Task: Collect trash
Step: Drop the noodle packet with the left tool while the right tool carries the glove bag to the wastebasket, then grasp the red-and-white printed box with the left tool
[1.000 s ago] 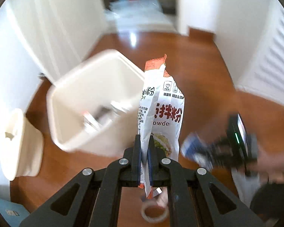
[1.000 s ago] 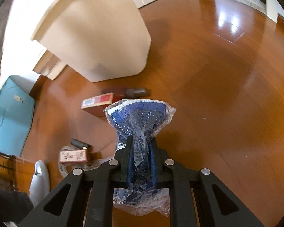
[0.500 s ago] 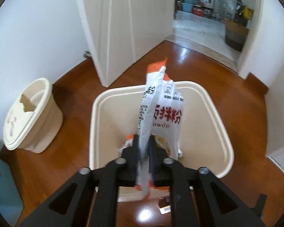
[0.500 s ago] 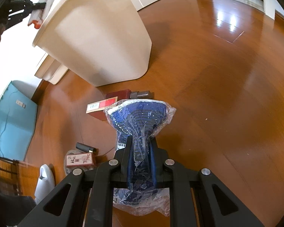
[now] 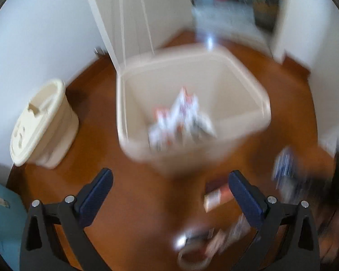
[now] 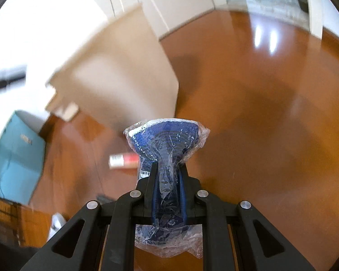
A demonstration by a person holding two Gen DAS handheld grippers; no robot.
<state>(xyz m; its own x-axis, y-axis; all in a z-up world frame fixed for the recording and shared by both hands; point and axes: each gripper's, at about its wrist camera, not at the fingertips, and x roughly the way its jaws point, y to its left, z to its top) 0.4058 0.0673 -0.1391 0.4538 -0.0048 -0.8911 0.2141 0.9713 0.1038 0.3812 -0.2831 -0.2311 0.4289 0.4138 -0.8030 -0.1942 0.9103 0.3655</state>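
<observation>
Trash first: white-and-orange food packet (image 5: pixel 180 119) lies blurred inside the cream bin (image 5: pixel 244 67), w/ other wrappers around it, well ahead of and above the left gripper (image 5: pixel 169 180) in the left wrist view. That gripper's jaws have just been opening and now stand spread wide, blue pads (image 5: pixel 95 194) far apart, nothing between them but bare wood floor (image 5: pixel 135 203); packet is clear of both pads, no contact. Right gripper (image 6: pixel 168 174) is clamped narrow on a blue item in clear crinkly plastic (image 6: pixel 167 140); wrap bulges out above the fingertips and hangs below the jaws too. Bin's outer wall sits up-left of that held wrap in the right wrist view, apart from it. More trash on the floor: red-and-white box (image 6: pixel 123 160) just left of the right gripper's load, plus a tape ring (image 5: pixel 192 257) and blurry scraps low btwn the left gripper's fingers. Round cream lidded tub (image 5: pixel 40 124) stands left of the bin, by the wall. Teal box (image 6: pixel 18 155) at far left.
</observation>
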